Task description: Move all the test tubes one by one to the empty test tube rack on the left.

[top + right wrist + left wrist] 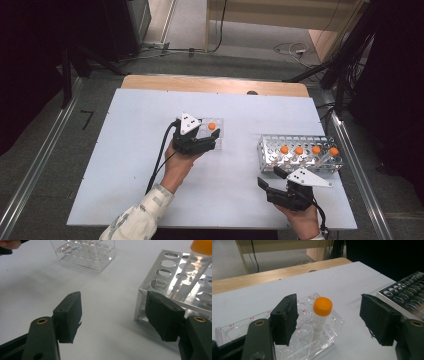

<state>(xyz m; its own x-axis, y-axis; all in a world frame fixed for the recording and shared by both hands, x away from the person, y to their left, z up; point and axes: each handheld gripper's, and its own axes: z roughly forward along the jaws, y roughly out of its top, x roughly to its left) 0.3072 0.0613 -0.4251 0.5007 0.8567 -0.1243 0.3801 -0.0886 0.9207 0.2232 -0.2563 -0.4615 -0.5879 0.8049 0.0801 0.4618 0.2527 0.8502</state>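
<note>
Item, lower right of the high view: my right gripper point(272, 184), jaws wide, idle before the metal rack point(300, 152).

Item, centre: my left gripper point(207, 141), jaws spread, apparently to release; orange-capped tube point(321, 315) stands upright between them, untouched, in the clear rack point(237, 331).

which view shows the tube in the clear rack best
The left gripper view: the tube with its orange cap stands upright in the clear rack, close up between the left gripper's open jaws, untouched. The high view gives just its cap as an orange dot. The right gripper view shows the rack, the tube indistinct.
</note>
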